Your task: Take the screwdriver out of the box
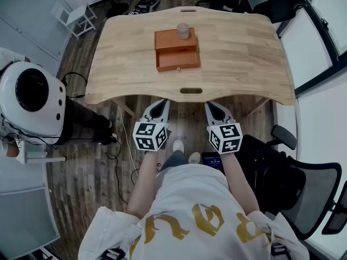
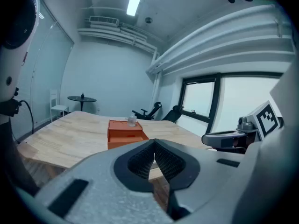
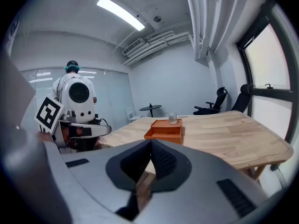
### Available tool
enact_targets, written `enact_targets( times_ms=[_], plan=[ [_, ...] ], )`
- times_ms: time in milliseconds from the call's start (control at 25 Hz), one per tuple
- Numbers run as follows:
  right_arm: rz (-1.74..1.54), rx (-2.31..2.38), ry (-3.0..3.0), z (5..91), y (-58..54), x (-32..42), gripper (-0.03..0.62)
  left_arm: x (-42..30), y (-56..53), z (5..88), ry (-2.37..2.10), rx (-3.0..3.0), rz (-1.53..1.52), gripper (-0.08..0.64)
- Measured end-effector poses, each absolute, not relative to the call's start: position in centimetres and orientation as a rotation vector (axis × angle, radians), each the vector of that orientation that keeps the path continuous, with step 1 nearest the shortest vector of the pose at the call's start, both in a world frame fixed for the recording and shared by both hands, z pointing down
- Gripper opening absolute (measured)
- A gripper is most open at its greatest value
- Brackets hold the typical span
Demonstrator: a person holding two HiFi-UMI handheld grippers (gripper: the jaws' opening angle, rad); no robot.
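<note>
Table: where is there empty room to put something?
The pale wooden table is bare on both sides of the orange box, out to the left and right edges. Another bare strip lies between the box and the front-edge slot. Only the middle is crowded: the box, with a small clear cup on top.

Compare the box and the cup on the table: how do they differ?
The box is orange and opaque; the cup looks clear. The box is wide, low and rectangular; the cup is small and round. The box rests on the table; the cup stands on the box's top, near its far edge. Both sit mid-table, with nothing touching them.
</note>
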State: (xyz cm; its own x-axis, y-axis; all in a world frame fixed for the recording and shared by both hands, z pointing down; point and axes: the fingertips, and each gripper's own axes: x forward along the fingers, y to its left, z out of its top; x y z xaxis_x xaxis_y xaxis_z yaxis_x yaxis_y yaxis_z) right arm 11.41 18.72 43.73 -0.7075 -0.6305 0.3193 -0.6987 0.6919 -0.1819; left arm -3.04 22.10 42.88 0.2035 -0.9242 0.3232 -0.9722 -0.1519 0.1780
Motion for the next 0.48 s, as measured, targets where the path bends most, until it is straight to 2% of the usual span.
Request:
enact_targets(
  times_ms=[480],
  plan=[
    [0.527, 1.009, -2.738, 43.16, 19.48, 11.34, 0.011, -2.86, 22.79, 42.55, -1.77, 2.145, 0.193, 0.011]
  ],
)
